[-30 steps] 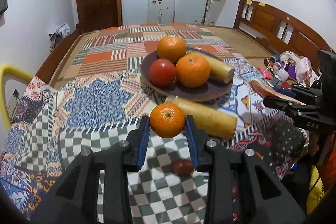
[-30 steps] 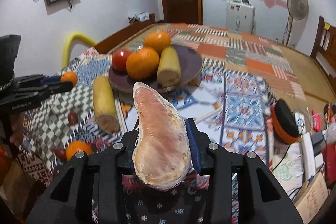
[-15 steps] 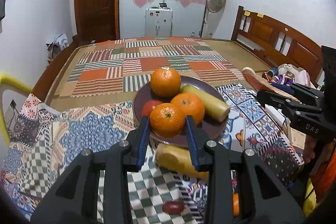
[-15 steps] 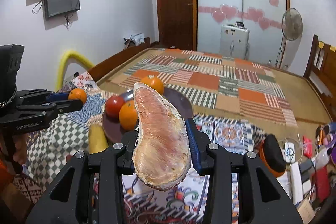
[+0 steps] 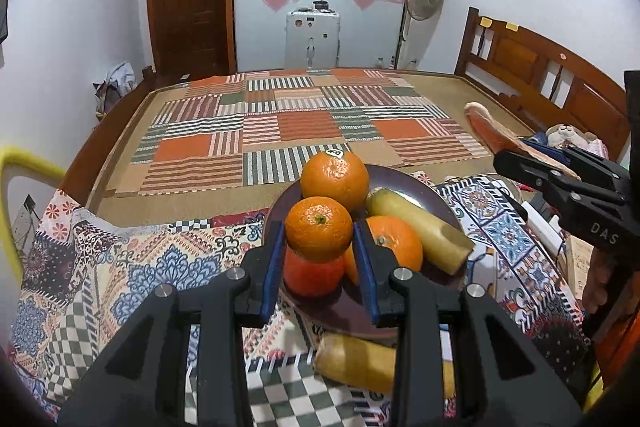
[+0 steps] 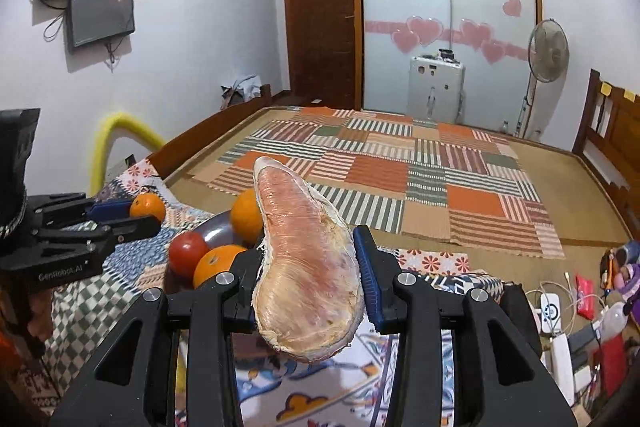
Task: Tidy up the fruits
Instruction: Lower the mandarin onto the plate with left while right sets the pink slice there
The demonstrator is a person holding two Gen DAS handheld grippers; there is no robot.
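I count three oranges (image 5: 319, 229) (image 5: 334, 180) (image 5: 394, 247), one tomato (image 5: 313, 275), two yellow fruits (image 5: 418, 229) (image 5: 358, 361), one pomelo wedge (image 6: 306, 263), one plate (image 5: 416, 187) and two grippers (image 5: 319, 251) (image 6: 308, 275).

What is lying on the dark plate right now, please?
On the plate: two oranges, a tomato and a yellow stick. The left gripper and held orange hide the rest.
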